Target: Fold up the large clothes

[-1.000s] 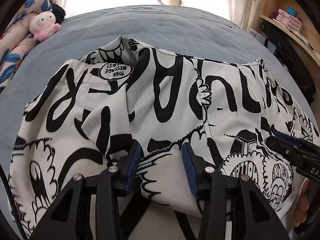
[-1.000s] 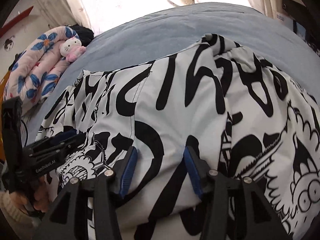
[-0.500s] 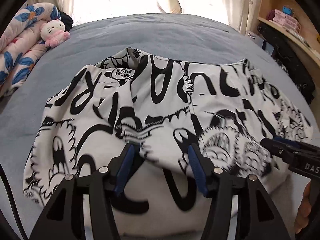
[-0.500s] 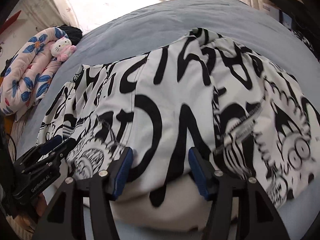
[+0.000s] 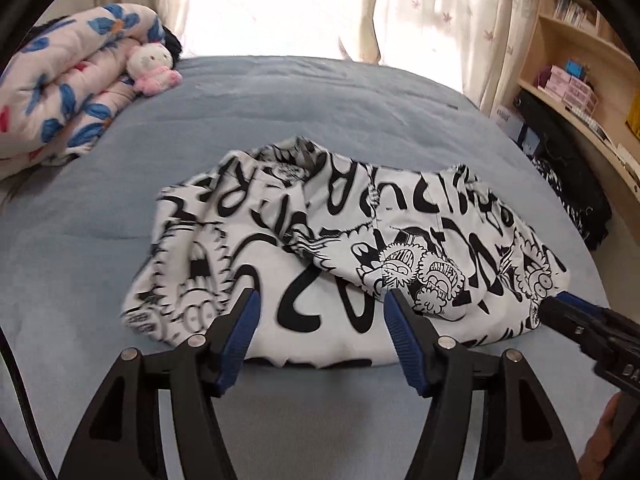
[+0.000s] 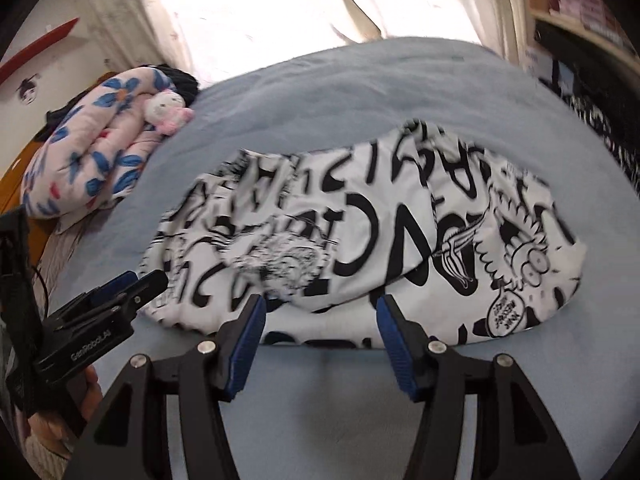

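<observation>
A white garment with black cartoon print [image 5: 344, 248] lies folded in a loose bundle on the blue bed [image 5: 280, 112]; it also shows in the right wrist view [image 6: 360, 236]. My left gripper [image 5: 320, 320] is open and empty, just off the bundle's near edge. My right gripper [image 6: 320, 320] is open and empty, also at the near edge. The right gripper shows at the lower right of the left wrist view [image 5: 576, 316]. The left gripper shows at the lower left of the right wrist view [image 6: 120, 292].
A floral quilt [image 5: 60, 96] and a pink plush toy [image 5: 152, 64] lie at the bed's far left. Curtains [image 5: 312, 4] hang behind the bed. Wooden shelves [image 5: 580, 80] with boxes and dark bags stand along the right.
Both grippers have let go of the garment and pulled back and up. The garment now lies folded on the bed, farther from the cameras.
</observation>
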A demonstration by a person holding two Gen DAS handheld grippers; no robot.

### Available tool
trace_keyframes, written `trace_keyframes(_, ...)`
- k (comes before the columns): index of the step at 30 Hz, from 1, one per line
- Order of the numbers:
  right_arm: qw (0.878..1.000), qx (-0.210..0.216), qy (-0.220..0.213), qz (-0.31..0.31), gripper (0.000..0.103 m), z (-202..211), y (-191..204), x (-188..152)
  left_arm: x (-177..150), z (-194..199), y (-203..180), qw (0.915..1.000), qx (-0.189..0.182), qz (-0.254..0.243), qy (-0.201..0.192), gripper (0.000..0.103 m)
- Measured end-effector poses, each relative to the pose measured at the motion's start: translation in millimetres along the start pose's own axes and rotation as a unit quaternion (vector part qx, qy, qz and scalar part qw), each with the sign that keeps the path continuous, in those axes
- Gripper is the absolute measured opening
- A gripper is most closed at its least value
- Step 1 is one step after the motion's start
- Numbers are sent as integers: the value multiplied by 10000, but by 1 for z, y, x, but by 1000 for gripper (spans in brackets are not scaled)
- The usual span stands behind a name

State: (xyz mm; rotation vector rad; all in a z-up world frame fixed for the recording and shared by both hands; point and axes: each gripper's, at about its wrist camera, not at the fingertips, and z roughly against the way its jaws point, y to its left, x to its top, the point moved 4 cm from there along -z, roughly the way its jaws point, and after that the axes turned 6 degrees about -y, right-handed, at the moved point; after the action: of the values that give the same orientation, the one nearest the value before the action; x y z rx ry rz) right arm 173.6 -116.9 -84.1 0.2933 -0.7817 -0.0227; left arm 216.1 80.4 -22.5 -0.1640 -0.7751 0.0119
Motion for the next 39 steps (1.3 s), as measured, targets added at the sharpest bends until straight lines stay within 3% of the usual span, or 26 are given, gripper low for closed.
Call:
trace_keyframes(10, 9954, 100, -507, 802, 58, 101, 57, 5, -1, 80, 13, 9989, -139, 8, -439, 68)
trace_keyframes(14, 9941, 419, -501, 871, 63, 139, 69, 3, -8, 99, 13, 9985, -255, -36, -491, 69)
trace_keyframes(19, 9927, 568, -217, 1042, 75, 155, 78, -6, -16, 109, 14, 9986, -311, -109, -418, 70)
trace_keyframes(22, 9922, 468, -141, 1147, 76, 146, 80, -14, -23, 106, 18, 9986, -415, -34, -327, 76)
trace_keyframes(29, 9900, -429, -107, 1341, 76, 75, 70, -27, -53, 53, 44, 9981, -413, 424, 179, 77)
trace_keyframes(33, 9829, -820, -359, 1607, 76, 36, 69, -30, -74, 10, 71, 9923, -393, 1006, 611, 77)
trace_keyframes(39, 9843, -866, -628, 1402, 76, -2, 58, -20, -95, -37, 102, 9764, -618, 1930, 741, 77)
